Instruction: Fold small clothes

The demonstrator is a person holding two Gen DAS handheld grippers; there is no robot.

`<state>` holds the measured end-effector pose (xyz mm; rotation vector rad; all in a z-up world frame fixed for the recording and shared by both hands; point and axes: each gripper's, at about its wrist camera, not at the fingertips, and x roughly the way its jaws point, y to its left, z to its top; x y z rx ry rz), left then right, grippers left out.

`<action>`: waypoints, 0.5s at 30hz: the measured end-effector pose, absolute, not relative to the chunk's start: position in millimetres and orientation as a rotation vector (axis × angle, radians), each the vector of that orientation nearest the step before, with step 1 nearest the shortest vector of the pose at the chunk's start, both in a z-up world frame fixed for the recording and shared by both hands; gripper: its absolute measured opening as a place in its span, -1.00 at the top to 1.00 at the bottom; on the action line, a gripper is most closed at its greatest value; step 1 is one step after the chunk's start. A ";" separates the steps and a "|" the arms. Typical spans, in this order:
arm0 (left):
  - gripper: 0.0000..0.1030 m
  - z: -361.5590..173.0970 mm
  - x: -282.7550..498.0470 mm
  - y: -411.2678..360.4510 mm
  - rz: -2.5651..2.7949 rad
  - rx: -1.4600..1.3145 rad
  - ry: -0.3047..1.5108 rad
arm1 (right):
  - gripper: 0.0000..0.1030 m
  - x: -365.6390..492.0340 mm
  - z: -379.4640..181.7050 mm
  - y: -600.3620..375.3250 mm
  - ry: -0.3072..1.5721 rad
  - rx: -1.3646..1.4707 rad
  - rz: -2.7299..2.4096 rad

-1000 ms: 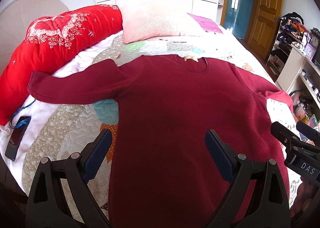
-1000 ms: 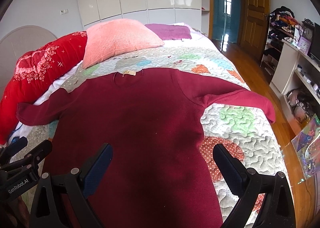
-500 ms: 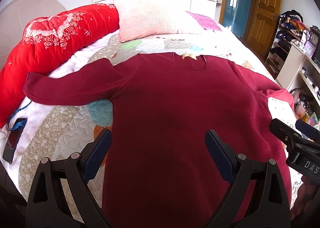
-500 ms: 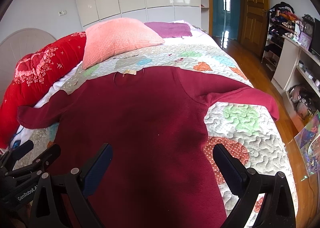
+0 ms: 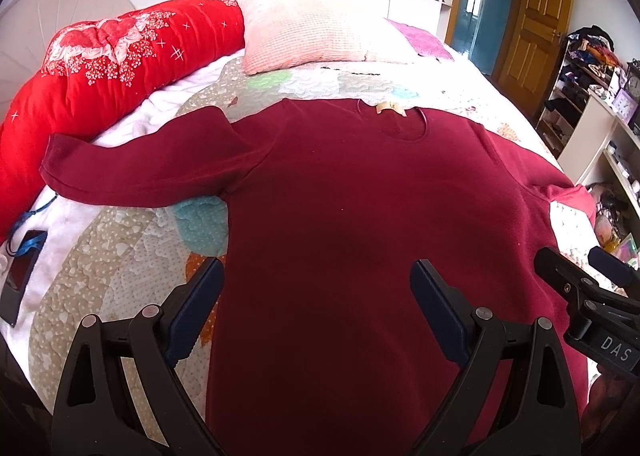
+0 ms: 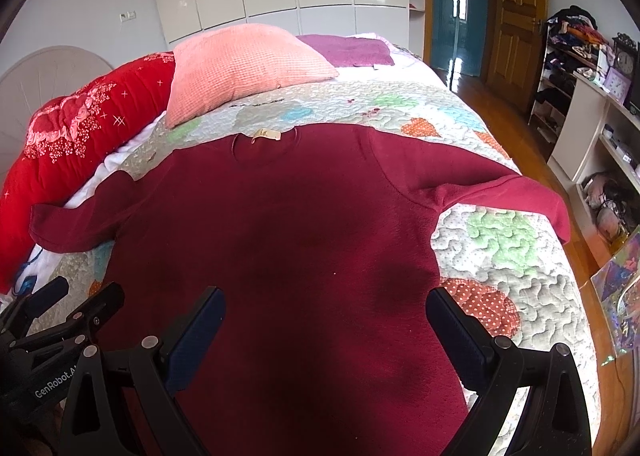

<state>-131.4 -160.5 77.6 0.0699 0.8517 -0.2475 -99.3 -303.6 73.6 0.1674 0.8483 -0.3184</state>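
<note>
Shirt: a dark red long-sleeved shirt [image 5: 340, 216] [image 6: 280, 236] is lying flat and face up on the quilted bedspread [image 5: 120, 256] [image 6: 520, 256], neckline pointing toward the pillows, hem reaching toward the cameras.
Sleeves: both are spreading outward; the one on the left [image 5: 132, 172] is ending just beside the red bolster, the one on the right [image 6: 512, 192] is running to the bed's edge.
Neck label: a small tan tag [image 5: 390, 108] [image 6: 266, 135] is sitting inside the collar.
Left gripper: the left gripper [image 5: 316, 296] is hovering over the lower body of the shirt, jaws standing wide apart and gripping nothing; its left finger is lining up with the shirt's side edge.
Right gripper: the right gripper [image 6: 324, 320] is hovering over the lower right part of the shirt, jaws likewise spread wide with only cloth showing between them.
Bedding: a red floral bolster [image 5: 100, 68] [image 6: 68, 144] is lying along the left side; a pink pillow [image 5: 304, 32] [image 6: 240, 64] is resting at the head, with a purple cloth [image 6: 348, 50] beside it.
Phone: a dark phone [image 5: 20, 280] on a blue strap is lying at the bed's left edge.
Room: a wooden door [image 6: 516, 16] and cluttered shelves [image 6: 580, 68] are standing at the right.
</note>
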 end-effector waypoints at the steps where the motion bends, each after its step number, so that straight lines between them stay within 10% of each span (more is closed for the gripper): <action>1: -0.83 77.0 -130.6 -160.1 -0.247 0.068 0.853 | -0.94 -98.0 73.1 -303.5 0.848 0.170 -0.317; 15: -0.83 72.8 -120.4 -155.2 -0.236 0.058 0.862 | -0.94 -81.6 68.5 -297.6 0.854 0.150 -0.307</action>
